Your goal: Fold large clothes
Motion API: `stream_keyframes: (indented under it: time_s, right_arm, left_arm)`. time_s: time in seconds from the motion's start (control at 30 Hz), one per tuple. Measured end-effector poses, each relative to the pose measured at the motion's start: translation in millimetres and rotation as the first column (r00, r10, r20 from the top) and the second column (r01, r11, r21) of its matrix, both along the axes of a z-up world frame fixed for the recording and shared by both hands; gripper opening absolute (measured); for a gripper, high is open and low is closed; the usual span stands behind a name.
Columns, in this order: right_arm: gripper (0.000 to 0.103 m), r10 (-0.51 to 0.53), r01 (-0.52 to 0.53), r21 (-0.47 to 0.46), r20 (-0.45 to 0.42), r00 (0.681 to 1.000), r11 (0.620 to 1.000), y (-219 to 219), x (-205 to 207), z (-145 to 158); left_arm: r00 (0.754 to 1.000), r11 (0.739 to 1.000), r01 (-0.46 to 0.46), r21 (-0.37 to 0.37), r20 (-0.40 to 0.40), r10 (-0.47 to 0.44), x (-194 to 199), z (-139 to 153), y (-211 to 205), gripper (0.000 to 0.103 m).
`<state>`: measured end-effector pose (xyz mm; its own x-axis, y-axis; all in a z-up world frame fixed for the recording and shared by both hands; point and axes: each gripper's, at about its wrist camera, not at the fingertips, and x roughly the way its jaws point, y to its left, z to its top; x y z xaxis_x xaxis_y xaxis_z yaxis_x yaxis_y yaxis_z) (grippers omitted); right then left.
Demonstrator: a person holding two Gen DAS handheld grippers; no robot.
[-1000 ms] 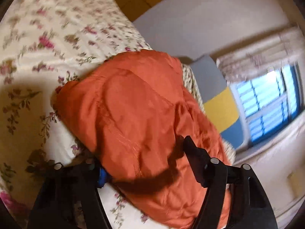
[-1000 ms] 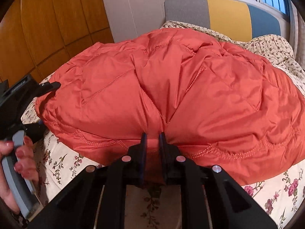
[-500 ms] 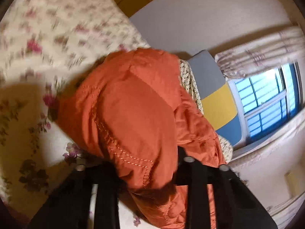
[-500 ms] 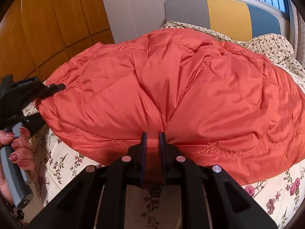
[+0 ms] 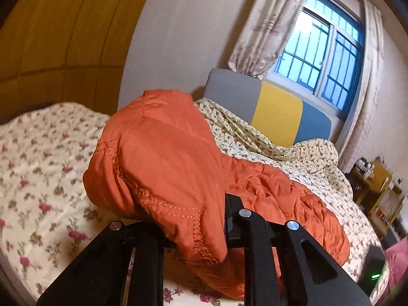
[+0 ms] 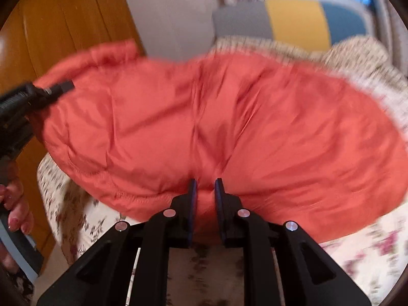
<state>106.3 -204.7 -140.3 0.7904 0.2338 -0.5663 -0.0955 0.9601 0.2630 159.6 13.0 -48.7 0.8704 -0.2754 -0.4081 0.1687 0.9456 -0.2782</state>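
- Orange padded jacket [image 5: 163,158]: bulky, quilted, with stitched seams. It is lifted at its near edge above the flowered bedspread [image 5: 38,153]; its far part trails down onto the bed towards the crumpled flowered quilt [image 5: 293,153].
- Left gripper [image 5: 196,227]: the jacket's hem hangs down between its two black fingers and covers the gap. The right-hand finger presses against the cloth; the left-hand one is partly hidden under the fold. From the right wrist view, this gripper [image 6: 61,86] has its tip at the jacket's left end, and the cloth there is raised. It appears clamped on the jacket.
- Right gripper [image 6: 205,191]: fingers nearly closed, a narrow gap between them, with a pinch of the jacket's [image 6: 229,117] lower edge bunched in that gap. The cloth puckers towards the grip.
- Person's left hand [image 6: 15,211]: wrapped round the grey handle at the left edge of the right wrist view.
- Surroundings: grey, yellow and blue headboard [image 5: 275,107] behind the quilt; barred window [image 5: 323,58] with a curtain [image 5: 262,23]; wooden panelling [image 5: 58,33] at left.
- Right wrist view is motion-blurred; fine detail there cannot be read.
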Motion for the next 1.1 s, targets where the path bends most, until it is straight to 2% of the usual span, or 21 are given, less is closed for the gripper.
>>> stream_keyframes:
  time_s: [0.07,0.17,0.2,0.27,0.4,0.43,0.53,0.57,0.67,0.73,0.83,1.0,1.1]
  right_arm:
    - [0.016,-0.047,0.047,-0.023,0.016,0.999,0.999,-10.8,-2.8,5.7]
    - [0.016,-0.054,0.055,0.0,-0.101,0.993,0.999,-21.8,13.7,-11.9]
    - [0.016,-0.053,0.053,-0.004,-0.116,0.992,0.999,-21.5,16.3,-17.5]
    - [0.016,-0.051,0.05,-0.011,-0.111,0.993,0.999,-21.0,17.0,-23.3]
    - [0.017,-0.037,0.045,0.069,-0.122,0.992,0.997,-30.0,23.6,-25.3]
    - [0.017,-0.033,0.046,0.106,-0.119,0.992,0.993,-35.2,21.8,-24.5]
    - [0.028,-0.06,0.075,0.209,-0.078,0.995,0.975,-60.3,7.1,-15.3]
    - [0.031,-0.088,0.096,0.212,-0.047,0.995,0.973,-70.0,-4.1,-8.0]
    - [0.031,-0.153,0.15,0.193,0.0,0.988,0.97,-91.6,-20.7,6.5]
    - [0.031,-0.227,0.225,0.166,-0.011,0.974,0.96,-113.8,-27.5,9.7]
    - [0.031,-0.312,0.312,0.213,-0.036,0.949,0.926,-146.9,-41.6,3.3]
    - [0.031,-0.378,0.383,0.26,-0.072,0.923,0.886,-183.0,-59.8,-10.2]
    - [0.031,-0.397,0.406,0.273,-0.089,0.913,0.872,-189.9,-78.8,-15.5]
  left_arm:
    - [1.0,1.0,0.006,0.014,0.01,-0.006,-2.8,1.5,-3.3,0.019]
    - [0.999,0.999,0.016,0.029,0.03,-0.017,-3.5,9.3,-13.9,0.019]
    - [0.999,0.999,0.024,0.039,0.038,-0.025,-4.8,11.8,-18.4,0.019]
    - [0.997,0.997,0.039,0.074,0.058,-0.043,-8.7,17.8,-29.2,0.019]
    - [0.992,0.985,0.06,0.159,0.096,-0.076,-17.0,28.4,-52.5,0.019]
    - [0.991,0.98,0.061,0.192,0.105,-0.082,-19.3,30.6,-60.4,0.019]
    - [0.987,0.961,0.07,0.267,0.123,-0.106,-23.6,34.8,-78.9,0.019]
    - [0.985,0.956,0.072,0.285,0.13,-0.113,-25.0,35.6,-83.9,0.019]
    - [0.98,0.94,0.08,0.333,0.145,-0.135,-28.7,38.0,-98.8,0.019]
    - [0.976,0.923,0.085,0.375,0.154,-0.152,-31.3,39.0,-110.9,0.019]
    - [0.97,0.905,0.1,0.414,0.163,-0.181,-34.5,40.4,-125.4,0.019]
    - [0.957,0.877,0.136,0.461,0.168,-0.236,-40.6,38.7,-149.8,0.019]
    - [0.946,0.856,0.163,0.491,0.168,-0.277,-45.7,35.1,-166.8,0.019]
